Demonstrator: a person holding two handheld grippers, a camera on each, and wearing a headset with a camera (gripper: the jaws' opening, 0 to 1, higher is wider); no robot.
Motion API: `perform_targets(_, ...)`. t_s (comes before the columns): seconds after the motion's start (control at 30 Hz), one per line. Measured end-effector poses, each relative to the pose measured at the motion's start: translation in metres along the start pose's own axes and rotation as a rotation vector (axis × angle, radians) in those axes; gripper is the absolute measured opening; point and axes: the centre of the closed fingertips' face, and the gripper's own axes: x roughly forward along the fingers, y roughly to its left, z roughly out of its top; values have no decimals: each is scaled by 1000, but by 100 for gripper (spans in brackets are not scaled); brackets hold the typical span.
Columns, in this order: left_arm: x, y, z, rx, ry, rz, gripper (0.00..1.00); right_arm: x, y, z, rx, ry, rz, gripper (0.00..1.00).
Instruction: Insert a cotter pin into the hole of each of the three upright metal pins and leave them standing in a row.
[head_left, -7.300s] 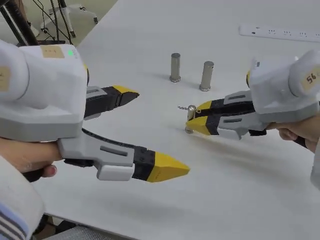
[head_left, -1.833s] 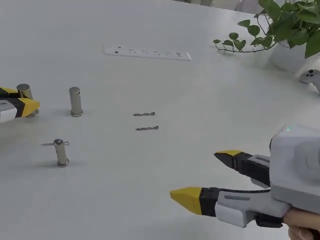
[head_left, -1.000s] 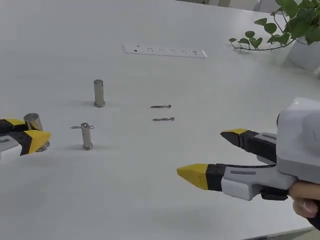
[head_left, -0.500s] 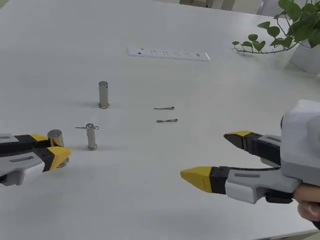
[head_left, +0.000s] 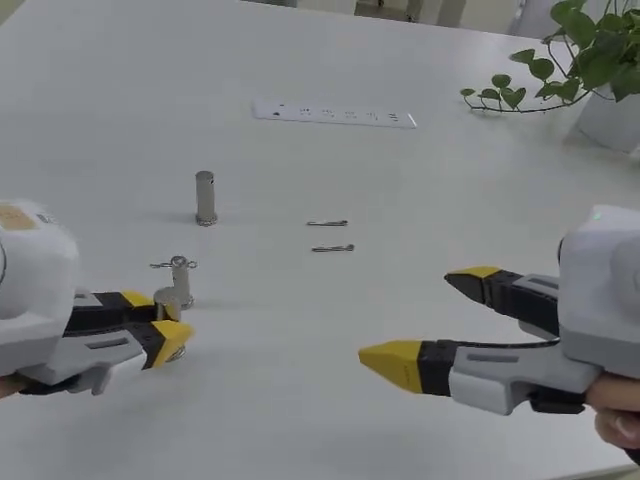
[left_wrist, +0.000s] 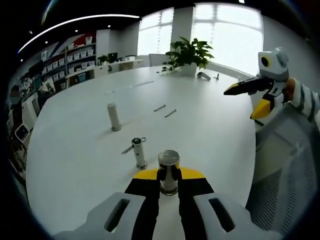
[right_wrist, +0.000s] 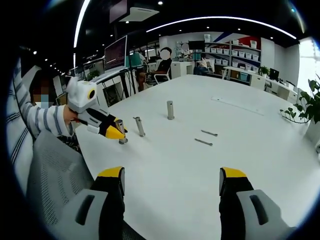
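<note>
Desk (head_left: 420, 160), white and broad, seen from above its near side. The left hand-held gripper (head_left: 155, 318) reaches in from the lower left with its jaws drawn narrow, clamped around a short, upright first metal pin (left_wrist: 169, 167). In the left gripper view this pin sits centred between the yellow tips, close to the desk's curved near edge. Whether its base touches the desk cannot be told.

Just beyond it stands a second metal pin (head_left: 181, 282), upright, with a cotter pin (head_left: 170, 265) through its head that sticks out to the left. Farther back, apart from both, a third metal pin (head_left: 205, 197) stands upright and bare.

Two loose cotter pins lie flat near the desk's middle, to the right of the third pin: a far cotter pin (head_left: 327, 223) and, just in front of it, a near cotter pin (head_left: 332, 248).

The right hand-held gripper (head_left: 410, 313) hovers at the lower right, jaws spread wide and empty, well apart from every pin. A broad stretch of bare desk lies between it and the row of pins.

A power strip (head_left: 333, 115) lies along the far side, and a potted plant (head_left: 590, 50) stands at the far right. In the right gripper view, a grey mesh chair back (right_wrist: 55, 180) stands against the desk's edge, below the left hand-held gripper.
</note>
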Motion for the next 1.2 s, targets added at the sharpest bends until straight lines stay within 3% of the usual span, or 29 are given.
perform_targets(0.57, 17, -5, -5, -23, 33, 4, 9, 0, 0, -4, 10, -2, 3, 75)
perform_targets(0.73, 21, -4, -7, 19, 45, 14, 9, 0, 0, -4, 10, -3, 4, 75)
perform_targets(1.0, 21, -4, -6, 19, 41, 15, 9, 0, 1, -4, 14, -4, 4, 74)
perform_targets(1.2, 19, -8, -8, 61, 50, 10, 10, 2, 5, -4, 11, -4, 12, 74)
